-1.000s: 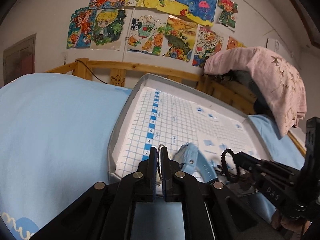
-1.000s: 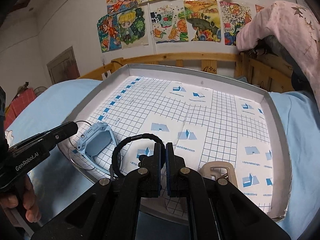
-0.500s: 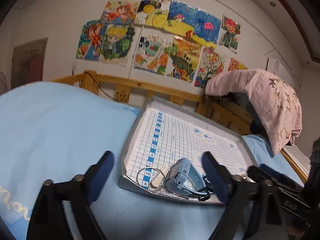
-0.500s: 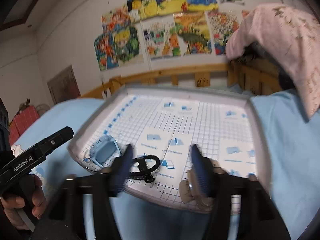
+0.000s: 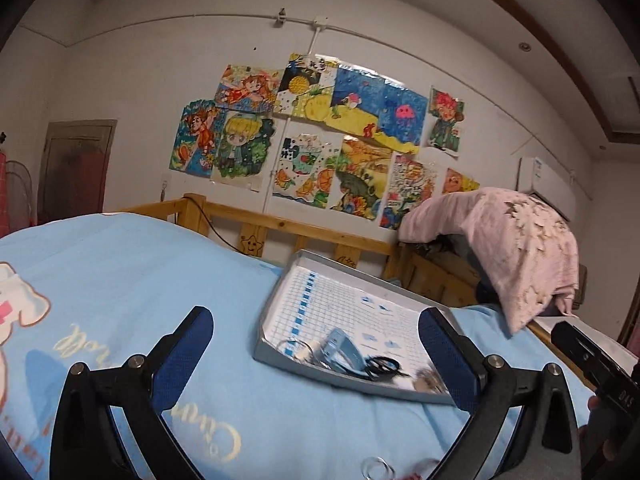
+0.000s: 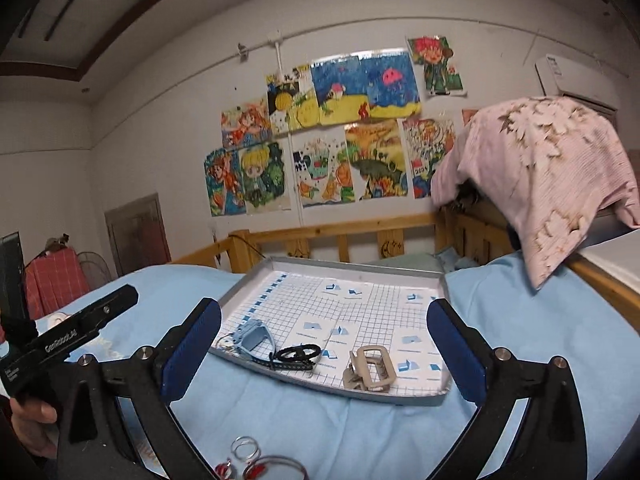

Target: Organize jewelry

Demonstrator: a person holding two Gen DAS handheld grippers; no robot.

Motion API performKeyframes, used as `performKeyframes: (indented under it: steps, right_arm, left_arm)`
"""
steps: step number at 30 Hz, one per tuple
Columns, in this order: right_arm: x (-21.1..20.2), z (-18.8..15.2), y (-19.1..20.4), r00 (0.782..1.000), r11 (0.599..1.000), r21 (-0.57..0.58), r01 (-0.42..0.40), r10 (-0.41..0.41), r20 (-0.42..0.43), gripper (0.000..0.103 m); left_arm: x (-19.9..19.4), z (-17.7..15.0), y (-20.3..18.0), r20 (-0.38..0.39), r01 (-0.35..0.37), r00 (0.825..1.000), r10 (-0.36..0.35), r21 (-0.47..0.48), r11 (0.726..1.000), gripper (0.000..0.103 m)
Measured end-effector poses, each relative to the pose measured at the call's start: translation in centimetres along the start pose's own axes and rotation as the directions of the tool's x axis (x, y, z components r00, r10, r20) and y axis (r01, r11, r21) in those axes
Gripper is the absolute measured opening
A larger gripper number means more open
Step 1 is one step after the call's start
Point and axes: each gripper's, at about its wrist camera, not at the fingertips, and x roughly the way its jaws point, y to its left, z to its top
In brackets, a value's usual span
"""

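Note:
A grey tray (image 6: 400,398) lined with grid paper lies on the blue bed. On its near edge sit a light blue watch (image 6: 253,337), a black hair tie (image 6: 299,354), a beige hair claw (image 6: 370,367) and a thin wire ring (image 5: 294,347). The tray (image 5: 280,354) also shows in the left wrist view with the watch (image 5: 342,346) and hair tie (image 5: 382,364). My left gripper (image 5: 316,352) is open and empty, back from the tray. My right gripper (image 6: 324,346) is open and empty too. Loose silver rings (image 6: 246,448) and red pieces (image 6: 256,470) lie on the sheet below it.
The light blue bedsheet (image 5: 120,280) spreads left of the tray. A wooden bed rail (image 6: 340,232) runs behind it. A pink blanket (image 6: 552,176) hangs over the rail at the right. Drawings (image 6: 320,140) cover the wall.
Both grippers opened, letting go of the wire ring and the black hair tie on the tray, and pulled back and up from it.

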Motion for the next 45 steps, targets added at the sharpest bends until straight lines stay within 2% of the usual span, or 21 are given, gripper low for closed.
performKeyframes:
  steps: [7,12,18,27,33,45]
  right_arm:
    - [-4.9,-0.4,0.1,0.999,1.0,-0.011,0.011,-0.01,0.039,0.101]
    - [-7.7,-1.2,0.4,0.999,1.0,0.003,-0.01,0.01,0.048,0.101]
    - [-10.3,-2.9,1.7,0.999,0.999,-0.037,-0.008,0.01,0.036,0.101]
    - [-12.3,-6.0,2.9,1.0,0.998,-0.057,0.006,-0.007,-0.02,0.101]
    - [-13.1,-7.2,3.5,0.999,0.997,-0.079,0.028,-0.031,-0.03,0.101]
    - [-12.6,-6.9,3.3,0.997,0.996,-0.078,0.052,-0.056,-0.049,0.101]
  left_arm:
    - [-4.6,-0.6,-0.7,0.009,0.02,1.0,-0.02,0.055,0.998,0.103]
    - [-7.9,-1.3,-0.1,0.028,-0.003,1.0,0.001,0.064,0.998,0.103]
    - [-10.2,-2.6,0.9,0.004,-0.035,0.999,0.034,0.074,0.997,0.103]
    - [-11.1,-5.5,0.8,-0.071,-0.018,0.997,0.027,0.122,0.992,0.103]
    - [-11.7,-6.4,0.3,-0.072,-0.006,0.997,0.016,0.142,0.99,0.103]
    - [-11.3,-6.6,-0.3,-0.106,0.002,0.994,0.015,0.159,0.987,0.103]
